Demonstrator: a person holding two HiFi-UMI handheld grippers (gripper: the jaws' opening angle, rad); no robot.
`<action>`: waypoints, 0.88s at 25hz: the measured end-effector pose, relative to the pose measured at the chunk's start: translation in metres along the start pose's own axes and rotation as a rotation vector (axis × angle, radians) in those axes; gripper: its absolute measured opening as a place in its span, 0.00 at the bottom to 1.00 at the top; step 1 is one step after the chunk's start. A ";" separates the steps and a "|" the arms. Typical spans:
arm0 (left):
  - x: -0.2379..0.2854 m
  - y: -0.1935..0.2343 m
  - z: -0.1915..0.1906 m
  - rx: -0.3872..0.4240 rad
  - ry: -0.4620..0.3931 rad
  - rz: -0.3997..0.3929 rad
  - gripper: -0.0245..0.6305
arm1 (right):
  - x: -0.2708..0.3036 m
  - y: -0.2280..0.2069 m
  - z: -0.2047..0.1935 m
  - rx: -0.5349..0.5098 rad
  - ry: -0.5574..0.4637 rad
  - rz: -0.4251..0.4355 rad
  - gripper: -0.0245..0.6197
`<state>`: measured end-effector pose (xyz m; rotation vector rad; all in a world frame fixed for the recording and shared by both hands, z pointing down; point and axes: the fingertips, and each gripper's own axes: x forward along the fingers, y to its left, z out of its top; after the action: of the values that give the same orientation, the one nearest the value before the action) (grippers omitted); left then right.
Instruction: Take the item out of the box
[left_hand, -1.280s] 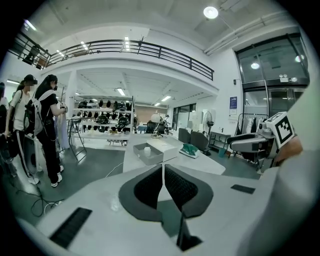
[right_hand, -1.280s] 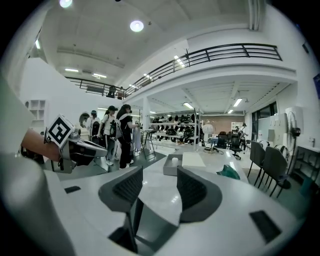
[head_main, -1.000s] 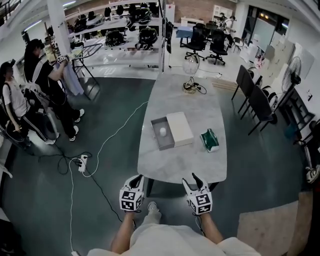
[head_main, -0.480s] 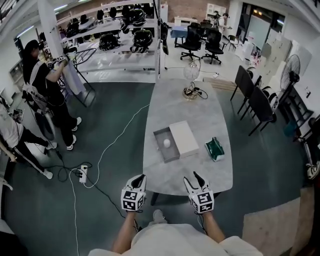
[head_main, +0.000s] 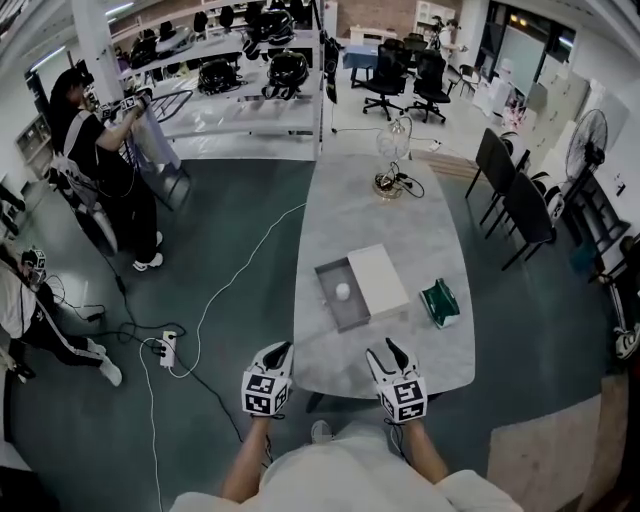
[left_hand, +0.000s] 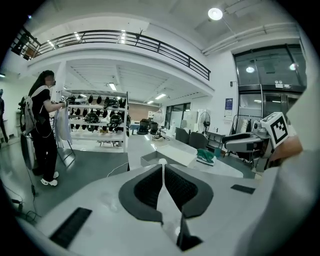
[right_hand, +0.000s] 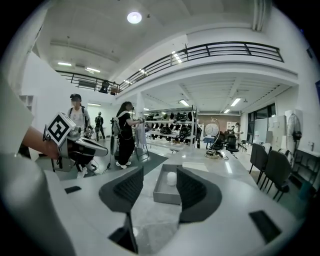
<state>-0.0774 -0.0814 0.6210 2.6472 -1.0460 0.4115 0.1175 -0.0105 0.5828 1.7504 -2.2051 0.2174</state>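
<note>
Your right claw (right_hand: 159, 172), jaws apart and empty, points straight at the white item (right_hand: 171, 178) in the open box (right_hand: 161, 194) ahead on the bench (right_hand: 235, 190). Your left claw (left_hand: 163, 167), closed on nothing, looks slightly farther off.

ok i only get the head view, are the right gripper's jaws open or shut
Observer: Open. The right gripper has its jaws apart and grips nothing. Through the gap you see the ball in the box, further along the table.
Operator: and the left one
Observer: Shut. The left gripper has its jaw tips together, holding nothing.
Operator: is it pointed at the box too
Observer: Roughly. Its tips line up about where the box meets the lid lying beside it.
</note>
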 end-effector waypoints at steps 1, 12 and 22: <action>0.001 0.001 -0.001 0.001 0.004 -0.003 0.08 | 0.001 0.000 0.000 0.002 0.000 -0.003 0.34; 0.020 -0.002 -0.004 0.004 0.036 -0.038 0.08 | 0.005 -0.014 -0.004 0.017 0.020 -0.027 0.34; 0.048 0.012 0.003 -0.016 0.045 -0.014 0.08 | 0.037 -0.036 0.011 -0.003 0.018 0.000 0.34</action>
<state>-0.0518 -0.1205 0.6374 2.6173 -1.0122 0.4559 0.1430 -0.0563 0.5826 1.7408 -2.1914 0.2292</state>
